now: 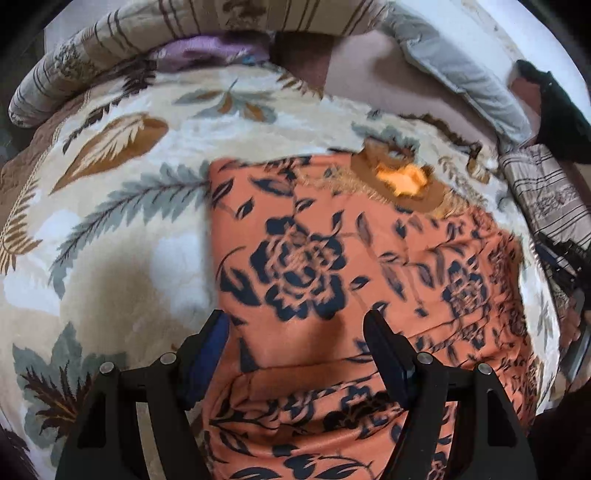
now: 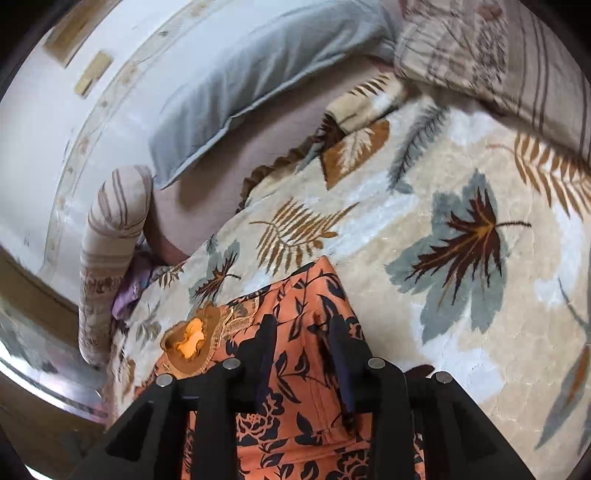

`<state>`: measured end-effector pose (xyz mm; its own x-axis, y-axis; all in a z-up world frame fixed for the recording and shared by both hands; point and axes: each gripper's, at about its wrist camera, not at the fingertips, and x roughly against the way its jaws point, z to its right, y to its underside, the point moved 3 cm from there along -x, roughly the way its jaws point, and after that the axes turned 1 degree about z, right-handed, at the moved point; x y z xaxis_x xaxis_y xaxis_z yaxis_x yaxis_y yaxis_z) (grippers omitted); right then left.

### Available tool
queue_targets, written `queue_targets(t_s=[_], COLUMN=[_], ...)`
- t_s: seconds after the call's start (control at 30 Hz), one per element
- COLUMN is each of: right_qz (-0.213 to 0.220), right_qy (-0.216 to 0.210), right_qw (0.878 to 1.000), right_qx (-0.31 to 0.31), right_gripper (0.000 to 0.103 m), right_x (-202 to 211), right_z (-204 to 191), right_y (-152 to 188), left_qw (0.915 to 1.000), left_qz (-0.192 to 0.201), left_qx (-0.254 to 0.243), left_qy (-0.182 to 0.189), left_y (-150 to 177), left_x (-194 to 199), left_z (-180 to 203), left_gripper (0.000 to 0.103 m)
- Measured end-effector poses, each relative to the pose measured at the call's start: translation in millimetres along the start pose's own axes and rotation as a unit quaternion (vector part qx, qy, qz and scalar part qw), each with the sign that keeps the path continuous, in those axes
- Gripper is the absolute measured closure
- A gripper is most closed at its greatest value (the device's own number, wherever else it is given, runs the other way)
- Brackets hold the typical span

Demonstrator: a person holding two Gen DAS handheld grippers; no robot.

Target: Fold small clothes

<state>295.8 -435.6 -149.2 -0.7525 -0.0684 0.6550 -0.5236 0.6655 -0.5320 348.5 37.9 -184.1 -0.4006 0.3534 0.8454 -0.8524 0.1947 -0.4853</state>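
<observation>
An orange garment (image 1: 295,236) with dark blue flowers lies spread on a cream blanket (image 1: 122,229) printed with leaves. Its brown embroidered collar (image 1: 399,181) points away from me in the left wrist view. A folded edge of it runs across below the fingertips. My left gripper (image 1: 297,321) hovers over the garment's near part, open, with nothing between its fingers. In the right wrist view the same garment (image 2: 295,373) lies under my right gripper (image 2: 303,328), with its collar (image 2: 192,339) to the left. The jaws stand a little apart over a fabric edge, with no pad pressing on the cloth.
A grey pillow (image 2: 258,74) lies near the white headboard (image 2: 74,129). A striped quilt (image 1: 184,22) is rolled along the blanket's far edge, with a purple cloth (image 1: 210,51) beside it. A hand with a dark tool (image 1: 569,280) shows at the left wrist view's right edge.
</observation>
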Motion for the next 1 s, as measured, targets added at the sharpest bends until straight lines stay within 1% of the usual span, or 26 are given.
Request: queue_targets(t_s=[0.1, 0.13, 0.17, 0.23, 0.27, 0.3, 0.33, 0.4, 0.43, 0.47, 0.53, 0.6, 0.63, 0.67, 0.7, 0.77, 0.8, 0.87, 0.9, 0.93, 1.0], right_qz=[-0.039, -0.05, -0.069, -0.124, -0.167, -0.192, -0.184, -0.187, -0.174, -0.147, -0.107, -0.094, -0.099, -0.104, -0.115, -0.14, -0.14, -0.134, -0.13, -0.118, -0.114], right_qy=[-0.02, -0.021, -0.017, 0.014, 0.035, 0.048, 0.046, 0.039, 0.025, 0.008, -0.014, -0.034, -0.032, -0.023, 0.002, 0.033, 0.029, 0.023, 0.012, -0.014, -0.045], right_qw=[0.998, 0.996, 0.993, 0.985, 0.977, 0.972, 0.973, 0.973, 0.977, 0.982, 0.986, 0.987, 0.986, 0.985, 0.982, 0.978, 0.979, 0.981, 0.982, 0.984, 0.982], right_qx=[0.055, 0.07, 0.089, 0.116, 0.125, 0.126, 0.132, 0.132, 0.124, 0.118, 0.124, 0.126, 0.132, 0.138, 0.149, 0.153, 0.148, 0.138, 0.135, 0.132, 0.14], right_gripper=[0.07, 0.07, 0.07, 0.07, 0.07, 0.069, 0.07, 0.07, 0.07, 0.07, 0.07, 0.07, 0.07, 0.07, 0.07, 0.071, 0.071, 0.071, 0.07, 0.07, 0.07], right_x=[-17, -22, -31, -56, -71, -80, -78, -74, -69, -63, -55, -55, -61, -67, -79, -93, -96, -90, -85, -78, -70], right_z=[-27, -34, -41, -45, -42, -38, -39, -42, -43, -45, -53, -59, -61, -63, -61, -50, -48, -51, -53, -59, -71], right_y=[18, 24, 32, 54, 65, 73, 72, 66, 61, 54, 44, 42, 44, 47, 52, 62, 62, 58, 56, 54, 56], left_qw=[0.9997, 0.9996, 0.9996, 0.9993, 0.999, 0.9986, 0.9982, 0.9977, 0.9979, 0.9984, 0.999, 0.999, 0.9989, 0.9986, 0.9982, 0.9968, 0.9951, 0.9919, 0.9915, 0.9925, 0.9944], left_qz=[0.022, 0.022, 0.018, 0.003, -0.006, -0.011, -0.012, -0.005, 0.0, 0.009, 0.024, 0.034, 0.034, 0.031, 0.023, 0.002, -0.002, 0.0, 0.002, 0.008, 0.02], left_qx=[-0.011, -0.016, -0.023, -0.029, -0.028, -0.029, -0.034, -0.041, -0.04, -0.035, -0.027, -0.027, -0.031, -0.038, -0.045, -0.058, -0.068, -0.091, -0.096, -0.095, -0.087], left_qy=[0.004, 0.001, -0.006, -0.023, -0.034, -0.043, -0.049, -0.053, -0.05, -0.042, -0.027, -0.011, -0.011, -0.019, -0.032, -0.055, -0.071, -0.089, -0.088, -0.077, -0.057], left_y=[-4, -4, -4, -2, -1, 0, 0, -1, -2, -3, -6, -8, -9, -8, -7, -4, -2, 0, 0, 0, -2], left_x=[2, 0, -4, -17, -23, -27, -28, -25, -23, -21, -17, -17, -18, -21, -26, -40, -44, -44, -42, -39, -32], left_z=[13, 17, 19, 21, 20, 20, 21, 24, 24, 25, 28, 34, 37, 40, 43, 45, 47, 53, 56, 58, 61], left_gripper=[0.027, 0.027, 0.027, 0.027, 0.027, 0.027, 0.027, 0.027, 0.027, 0.027, 0.027, 0.027, 0.027, 0.027, 0.027, 0.026, 0.026, 0.025, 0.025, 0.025, 0.025])
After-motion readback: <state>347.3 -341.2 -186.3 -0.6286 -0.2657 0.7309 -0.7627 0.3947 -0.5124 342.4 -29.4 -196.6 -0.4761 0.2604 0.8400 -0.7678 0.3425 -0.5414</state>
